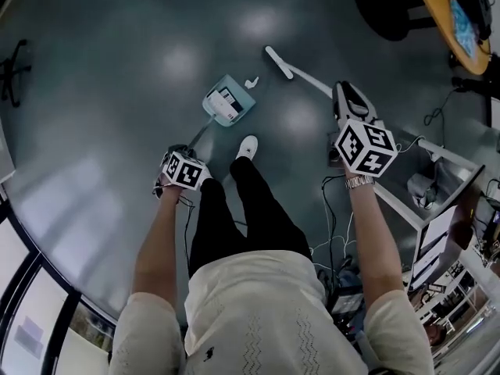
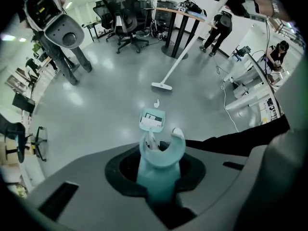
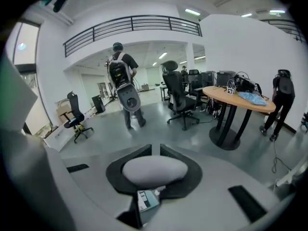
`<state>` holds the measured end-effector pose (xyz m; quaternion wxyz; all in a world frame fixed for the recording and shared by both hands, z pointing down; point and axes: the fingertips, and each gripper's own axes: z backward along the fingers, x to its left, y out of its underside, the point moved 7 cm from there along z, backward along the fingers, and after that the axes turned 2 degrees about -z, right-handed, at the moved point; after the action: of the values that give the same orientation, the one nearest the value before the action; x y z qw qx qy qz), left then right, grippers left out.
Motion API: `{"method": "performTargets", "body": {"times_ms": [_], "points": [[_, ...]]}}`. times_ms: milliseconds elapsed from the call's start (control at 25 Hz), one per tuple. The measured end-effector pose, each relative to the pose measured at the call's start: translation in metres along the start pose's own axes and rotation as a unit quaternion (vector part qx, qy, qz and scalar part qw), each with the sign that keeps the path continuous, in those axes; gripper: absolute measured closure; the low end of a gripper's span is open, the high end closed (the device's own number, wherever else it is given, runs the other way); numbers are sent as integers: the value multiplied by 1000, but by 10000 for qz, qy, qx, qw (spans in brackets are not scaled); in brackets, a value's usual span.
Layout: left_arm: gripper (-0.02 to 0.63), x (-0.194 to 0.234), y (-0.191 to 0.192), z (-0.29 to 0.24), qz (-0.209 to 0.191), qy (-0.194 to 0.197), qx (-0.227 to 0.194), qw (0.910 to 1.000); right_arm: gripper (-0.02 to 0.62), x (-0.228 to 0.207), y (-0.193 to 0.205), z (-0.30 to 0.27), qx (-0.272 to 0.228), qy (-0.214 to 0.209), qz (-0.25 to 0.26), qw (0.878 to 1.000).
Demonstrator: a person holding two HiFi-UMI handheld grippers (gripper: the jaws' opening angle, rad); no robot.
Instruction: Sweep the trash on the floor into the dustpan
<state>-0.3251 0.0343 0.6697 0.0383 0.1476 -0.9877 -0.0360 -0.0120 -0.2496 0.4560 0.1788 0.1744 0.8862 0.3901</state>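
A teal dustpan (image 1: 228, 102) rests on the grey floor ahead of my white shoe (image 1: 248, 146), with paper scraps inside it. Its long teal handle (image 2: 158, 170) runs back to my left gripper (image 1: 180, 155), which is shut on it. A small white scrap of trash (image 1: 251, 80) lies just beyond the pan's mouth, also visible in the left gripper view as the scrap (image 2: 156, 103). The white broom head (image 1: 277, 61) sits on the floor past the scrap. Its handle slants back to my right gripper (image 1: 348, 100), shut on the grey handle top (image 3: 154, 170).
A round wooden table (image 1: 455, 18) on a black base stands at the far right. A white desk frame (image 1: 437, 158) and floor cables (image 1: 334, 225) lie near my right side. Office chairs (image 2: 126, 13) and a person with a backpack rig (image 3: 123, 88) are farther off.
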Motion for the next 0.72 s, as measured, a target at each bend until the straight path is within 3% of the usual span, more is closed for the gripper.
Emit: {"method": "performTargets", "body": {"times_ms": [400,720], "points": [[517,13,-17,-3,-191,-48,89,9998,528,82,58,30,523,-824,77,9952],[517,30,-5,-5,-308,51,36,9995,526,145,70,56,705,-817,-373,9935]]}}
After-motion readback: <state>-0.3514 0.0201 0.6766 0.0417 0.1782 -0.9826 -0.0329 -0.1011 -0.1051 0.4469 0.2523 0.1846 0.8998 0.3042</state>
